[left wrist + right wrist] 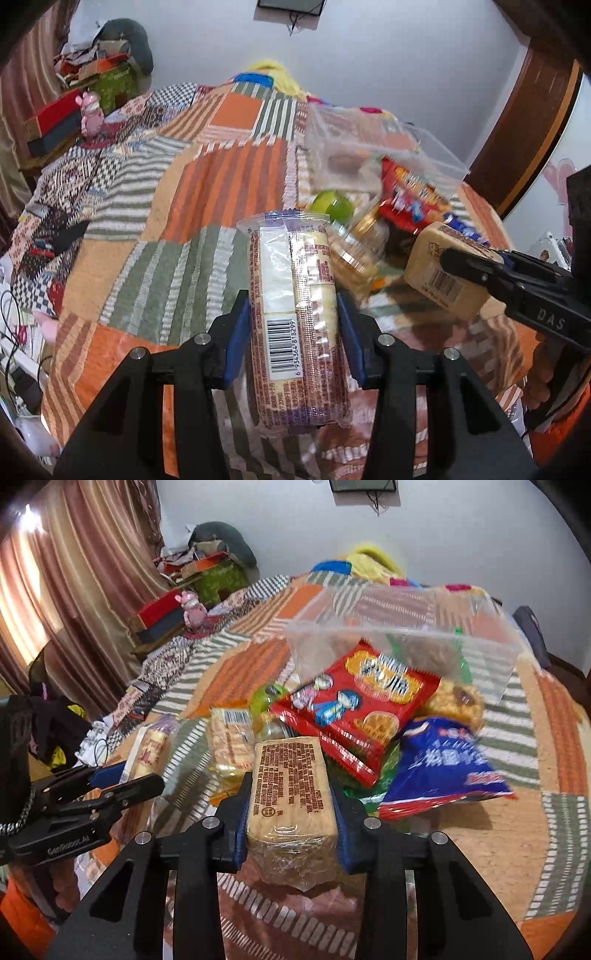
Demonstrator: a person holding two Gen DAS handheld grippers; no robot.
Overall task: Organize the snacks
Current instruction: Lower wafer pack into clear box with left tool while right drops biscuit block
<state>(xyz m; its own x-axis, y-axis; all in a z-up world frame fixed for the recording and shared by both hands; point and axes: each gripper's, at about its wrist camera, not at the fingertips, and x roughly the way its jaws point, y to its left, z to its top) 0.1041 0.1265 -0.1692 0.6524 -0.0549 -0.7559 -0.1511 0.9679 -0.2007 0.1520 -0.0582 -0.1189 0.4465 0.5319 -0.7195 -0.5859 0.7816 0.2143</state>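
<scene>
My left gripper [291, 332] is shut on a long clear-wrapped cracker pack [291, 314] with purple print and a barcode, held above the patchwork bedspread [192, 177]. My right gripper [291, 812] is shut on a tan biscuit pack [291, 794] with brown print; it also shows in the left wrist view [439, 269]. Ahead lies a pile of snacks: a red bag [354, 716], a blue bag [443, 768], another cracker pack [229, 738], a green round item [332, 206]. A clear plastic box [406, 638] stands behind the pile.
A nightstand with red and dark boxes [159, 616] and a pink toy [192, 609] stands at the far left. Curtains [74, 590] hang on the left. Cables and clutter lie off the bed's left edge [14, 332]. A wooden frame [524, 122] curves at right.
</scene>
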